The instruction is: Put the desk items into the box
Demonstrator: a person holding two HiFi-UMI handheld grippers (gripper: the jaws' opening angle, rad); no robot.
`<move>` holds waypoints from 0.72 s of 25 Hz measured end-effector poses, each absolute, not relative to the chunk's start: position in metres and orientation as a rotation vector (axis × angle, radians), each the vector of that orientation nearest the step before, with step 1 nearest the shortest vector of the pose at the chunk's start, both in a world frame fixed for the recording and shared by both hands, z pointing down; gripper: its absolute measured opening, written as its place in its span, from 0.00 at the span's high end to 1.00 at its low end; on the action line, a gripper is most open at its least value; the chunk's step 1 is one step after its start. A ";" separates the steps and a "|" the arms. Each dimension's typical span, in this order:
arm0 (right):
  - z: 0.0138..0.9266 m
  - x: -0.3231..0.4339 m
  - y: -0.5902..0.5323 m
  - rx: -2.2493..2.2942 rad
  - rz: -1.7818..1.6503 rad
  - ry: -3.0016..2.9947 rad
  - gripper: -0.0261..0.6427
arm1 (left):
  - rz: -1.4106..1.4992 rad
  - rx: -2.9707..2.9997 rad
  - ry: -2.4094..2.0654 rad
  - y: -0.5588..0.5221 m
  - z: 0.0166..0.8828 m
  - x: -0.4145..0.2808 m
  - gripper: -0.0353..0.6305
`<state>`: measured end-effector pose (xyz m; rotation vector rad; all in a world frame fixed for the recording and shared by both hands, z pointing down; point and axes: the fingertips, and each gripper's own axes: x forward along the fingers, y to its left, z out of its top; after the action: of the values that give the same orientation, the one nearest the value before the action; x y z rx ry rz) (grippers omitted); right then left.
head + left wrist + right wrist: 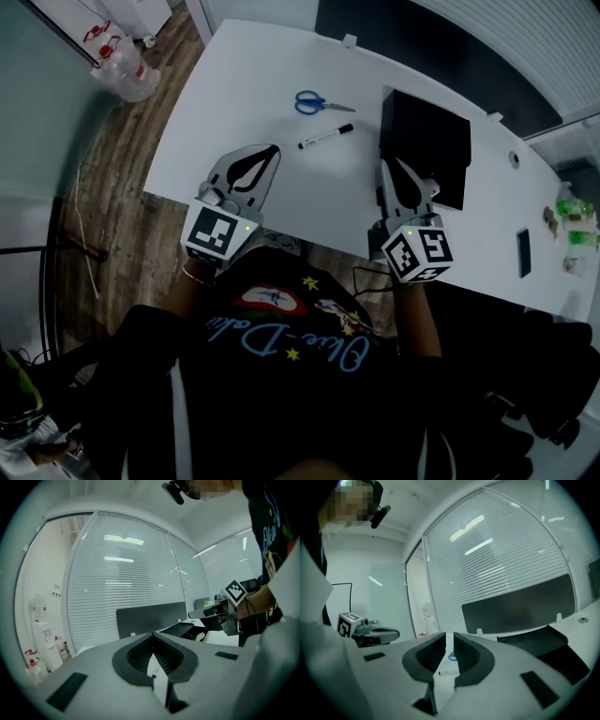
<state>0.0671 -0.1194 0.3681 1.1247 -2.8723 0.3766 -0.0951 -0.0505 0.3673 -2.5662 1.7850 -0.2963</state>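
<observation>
**Right gripper [387, 171] slightly spread, aimed at the marker**

Nothing sits between its jaws. The black marker [325, 137] lies crosswise ahead at mid-desk [272, 66], with blue-handled scissors [323, 103] beyond it. The left gripper [270, 155], pressed together and empty, is nearer the marker's left end. The black box [424, 148] stands just beside the right gripper.

Left gripper [270, 153]: jaws together, nothing between them, over the near edge of the desk [244, 66].
Right gripper [388, 167]: jaws slightly apart, empty, over the same edge.
</observation>
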 end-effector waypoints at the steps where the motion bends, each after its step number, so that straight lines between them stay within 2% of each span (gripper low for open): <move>1: 0.368 0.062 -0.120 1.096 0.364 -2.874 0.88 | -0.302 -2.559 1.799 -0.049 0.368 -0.098 0.94; 5: 0.372 0.037 -0.119 0.957 0.339 -2.878 0.87 | -0.371 -2.499 1.837 -0.047 0.367 -0.114 0.94; 18: 0.396 -0.007 -0.133 0.765 0.230 -2.762 0.84 | -0.309 -2.470 1.922 -0.055 0.363 -0.153 0.94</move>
<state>-0.0073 -0.1330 0.3963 0.7646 -2.7616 0.2301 -0.1528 -0.0554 0.3630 -2.4704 1.9216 -0.3086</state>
